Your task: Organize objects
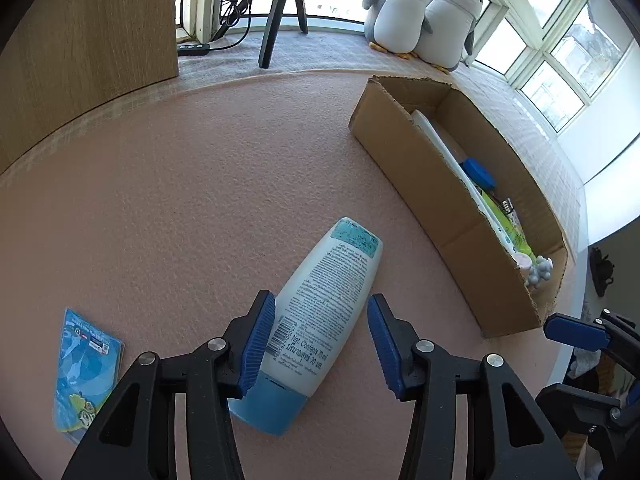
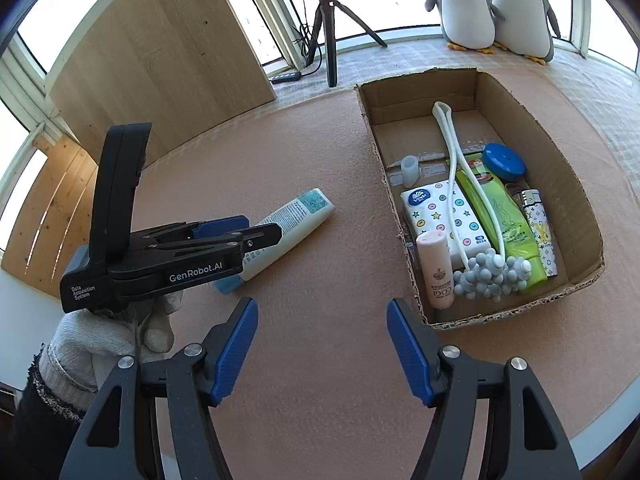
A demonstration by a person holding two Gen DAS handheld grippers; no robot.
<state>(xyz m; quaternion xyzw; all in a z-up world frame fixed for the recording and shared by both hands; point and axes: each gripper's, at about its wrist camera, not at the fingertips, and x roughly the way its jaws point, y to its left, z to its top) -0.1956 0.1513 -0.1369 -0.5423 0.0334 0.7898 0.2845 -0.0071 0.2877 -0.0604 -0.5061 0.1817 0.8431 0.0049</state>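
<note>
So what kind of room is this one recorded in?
Probably a home, at a table beside a bay window: two plush penguins sit on the sill, and a cardboard box holds toiletries and a tissue pack. A tripod suggests a staged recording corner.

Left wrist view: low and close over the tube [image 1: 320, 316], facing the table's [image 1: 200, 184] far edge. Right wrist view: higher, further back, angled down into the cardboard box [image 2: 576, 184]. Shared: tube, box, penguin toys [image 2: 492, 8].
</note>
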